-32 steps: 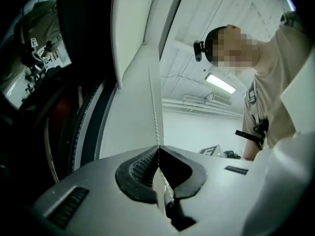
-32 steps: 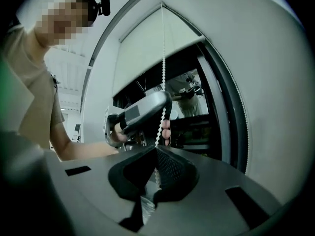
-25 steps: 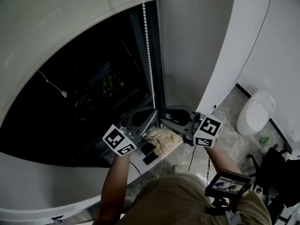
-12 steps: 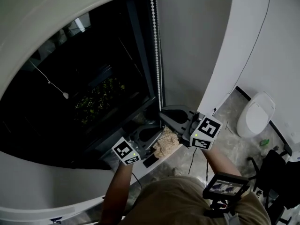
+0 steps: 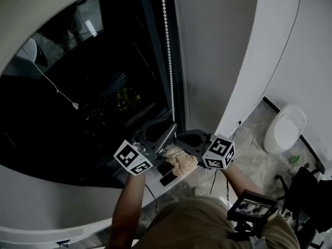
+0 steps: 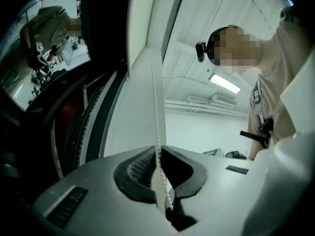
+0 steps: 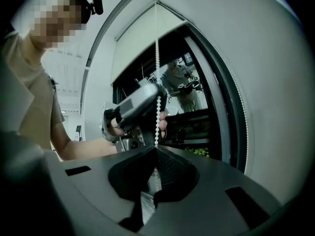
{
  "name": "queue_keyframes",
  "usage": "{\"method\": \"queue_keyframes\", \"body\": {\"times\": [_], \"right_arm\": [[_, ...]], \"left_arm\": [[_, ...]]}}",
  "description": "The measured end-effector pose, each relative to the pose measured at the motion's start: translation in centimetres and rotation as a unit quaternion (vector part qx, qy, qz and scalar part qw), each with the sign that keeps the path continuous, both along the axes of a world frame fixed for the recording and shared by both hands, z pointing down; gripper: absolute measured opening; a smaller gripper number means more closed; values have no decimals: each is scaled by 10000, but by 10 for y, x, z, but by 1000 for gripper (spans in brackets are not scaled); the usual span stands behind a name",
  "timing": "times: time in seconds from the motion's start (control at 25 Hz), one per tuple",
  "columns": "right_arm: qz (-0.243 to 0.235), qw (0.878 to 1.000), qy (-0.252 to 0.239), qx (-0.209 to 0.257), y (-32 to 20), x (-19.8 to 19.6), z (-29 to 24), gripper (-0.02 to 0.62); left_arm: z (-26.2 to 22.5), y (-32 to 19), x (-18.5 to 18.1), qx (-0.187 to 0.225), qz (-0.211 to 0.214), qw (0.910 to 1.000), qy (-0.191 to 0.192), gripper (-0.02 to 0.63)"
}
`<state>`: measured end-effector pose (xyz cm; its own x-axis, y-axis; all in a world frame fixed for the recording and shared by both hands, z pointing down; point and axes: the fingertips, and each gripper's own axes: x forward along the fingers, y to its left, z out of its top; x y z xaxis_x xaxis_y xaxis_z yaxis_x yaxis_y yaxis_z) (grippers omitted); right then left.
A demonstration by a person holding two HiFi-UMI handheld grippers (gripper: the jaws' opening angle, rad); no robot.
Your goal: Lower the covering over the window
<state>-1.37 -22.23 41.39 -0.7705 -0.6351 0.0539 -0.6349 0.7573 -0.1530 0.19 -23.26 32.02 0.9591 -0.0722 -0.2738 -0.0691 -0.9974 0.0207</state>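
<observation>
Our left claw (image 6: 158, 150) looks up along the bead chain (image 6: 156, 107). Its jaws have just been opening and now stand a little apart. The chain runs down between the ribbed pads with a dark gap on one side, so it is not squeezed. Only this view shows that slack, since from above the claw's body hides its pads.

Our right claw (image 7: 156, 149) is pressed together in its own view. The chain drops straight into its jaw tips and is pinched there. Just beyond those tips this view also catches the left claw from the front, close against the same chain. High above both hangs the pale covering (image 7: 140, 43), gathered at the top of the window. The left claw's view does not show the covering clearly.

The head view gives what neither claw view does. Both claws meet nearly tip to tip at the chain's lower end, with their marker cubes turned towards us. A crumpled cloth (image 5: 180, 160) lies on the sill just beneath the tips. The dark window pane (image 5: 78, 118) spreads away on the left claw's side, and the chain climbs out of frame above the claws.
</observation>
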Motion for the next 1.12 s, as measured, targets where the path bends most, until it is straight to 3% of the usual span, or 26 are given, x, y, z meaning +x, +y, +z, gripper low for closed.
{"method": "queue_keyframes", "body": {"times": [0.04,0.2,0.32,0.48,0.76,0.96,1.12], "right_arm": [[-1,10000,84,26,1,0,0,8],[-137,9986,440,277,2,4,-3,9],[-268,9985,15,471,5,13,-22,35],[-80,9947,-639,796,7,27,-71,79],[399,9897,-568,1256,0,29,-108,77],[468,9889,-586,1285,1,31,-108,75],[436,9902,-702,1128,-1,31,-107,20]], "left_arm": [[2,0,1,-28,14,10000,-25,28],[4,-2,0,59,3,10000,38,23],[7,-5,-4,171,-106,9998,72,23],[22,-2,-2,207,-162,9996,-106,23],[74,27,18,-24,114,9986,-520,23],[103,30,10,-289,110,9976,-622,23],[106,32,8,-253,118,9970,-727,23]]}}
